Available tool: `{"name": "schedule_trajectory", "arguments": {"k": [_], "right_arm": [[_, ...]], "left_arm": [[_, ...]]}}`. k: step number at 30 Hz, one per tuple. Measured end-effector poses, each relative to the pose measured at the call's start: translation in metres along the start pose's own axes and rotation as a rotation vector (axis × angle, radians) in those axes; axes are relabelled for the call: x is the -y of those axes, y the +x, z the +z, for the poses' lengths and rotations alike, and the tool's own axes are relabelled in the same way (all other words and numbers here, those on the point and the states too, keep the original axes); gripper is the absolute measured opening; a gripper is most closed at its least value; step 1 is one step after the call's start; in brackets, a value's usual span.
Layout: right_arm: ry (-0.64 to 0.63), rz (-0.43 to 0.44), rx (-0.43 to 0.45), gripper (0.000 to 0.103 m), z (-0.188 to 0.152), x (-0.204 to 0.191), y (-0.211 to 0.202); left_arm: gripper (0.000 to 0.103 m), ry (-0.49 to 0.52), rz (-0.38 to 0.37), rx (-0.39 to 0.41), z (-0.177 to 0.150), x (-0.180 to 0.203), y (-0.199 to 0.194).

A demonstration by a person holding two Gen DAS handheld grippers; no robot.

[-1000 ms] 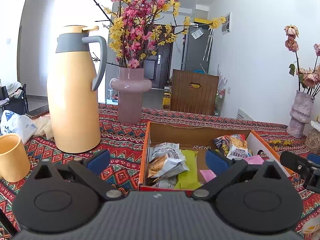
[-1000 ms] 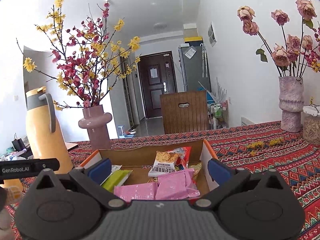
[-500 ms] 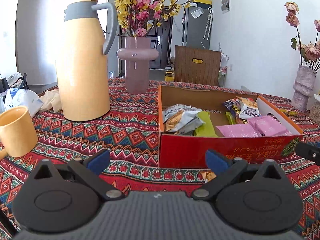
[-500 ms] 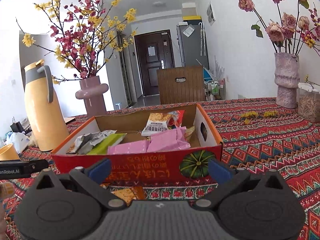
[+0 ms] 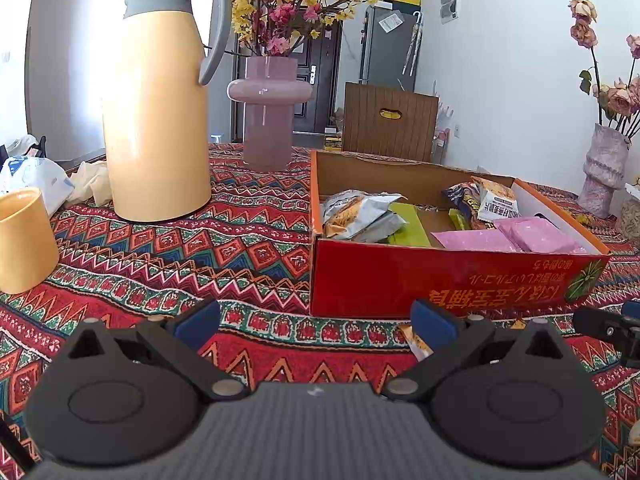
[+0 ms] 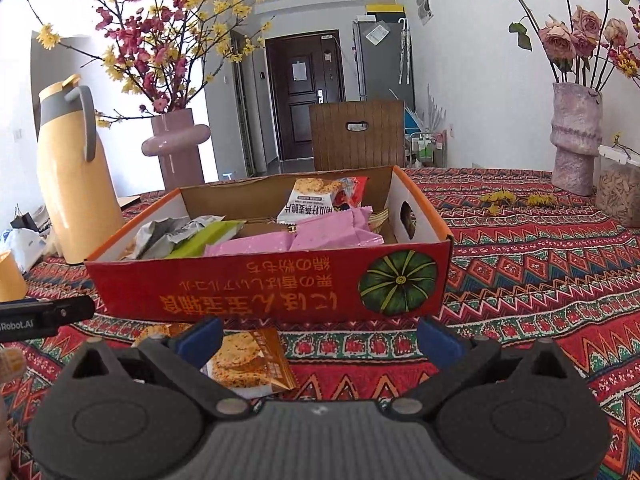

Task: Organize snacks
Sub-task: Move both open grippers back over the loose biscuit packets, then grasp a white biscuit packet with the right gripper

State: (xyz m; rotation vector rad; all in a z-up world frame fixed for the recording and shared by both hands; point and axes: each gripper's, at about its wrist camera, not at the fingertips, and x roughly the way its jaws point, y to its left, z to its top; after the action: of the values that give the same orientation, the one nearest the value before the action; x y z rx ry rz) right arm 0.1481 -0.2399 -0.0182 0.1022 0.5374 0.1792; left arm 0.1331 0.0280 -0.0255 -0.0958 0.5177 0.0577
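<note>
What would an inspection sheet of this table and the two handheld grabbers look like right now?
Surface: table under a patterned red cloth.
Job's things: open red box holding pink packets, a green packet and silver packets; one orange snack packet lies on the cloth in front of the box.
Clutter: yellow jug, yellow cup, pink vase with blossom branches, rough vase with roses.
Grippers: left gripper open, empty; right gripper open, above the loose packet.
Cables: nothing seen.
Surroundings: wooden chair, dark door.
</note>
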Motion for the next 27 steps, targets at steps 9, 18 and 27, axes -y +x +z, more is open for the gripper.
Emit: {"name": "schedule_trajectory", "arguments": {"k": [9,18,27], "right_arm": [[-0.054,0.029,-0.062,0.103,0.004,-0.023,0.011],[-0.145,0.025,-0.178,0.103,0.002,-0.045,0.039],[-0.155,0.048,-0.257,0.103,-0.001,-0.052,0.059]], "left_arm": [[0.103,-0.033,-0.005,-0.01,0.0,-0.005,0.001],[0.103,-0.051,-0.007,-0.022,0.0,-0.008,0.002],[0.103,-0.059,-0.012,-0.025,0.0,-0.01,0.003]]}}
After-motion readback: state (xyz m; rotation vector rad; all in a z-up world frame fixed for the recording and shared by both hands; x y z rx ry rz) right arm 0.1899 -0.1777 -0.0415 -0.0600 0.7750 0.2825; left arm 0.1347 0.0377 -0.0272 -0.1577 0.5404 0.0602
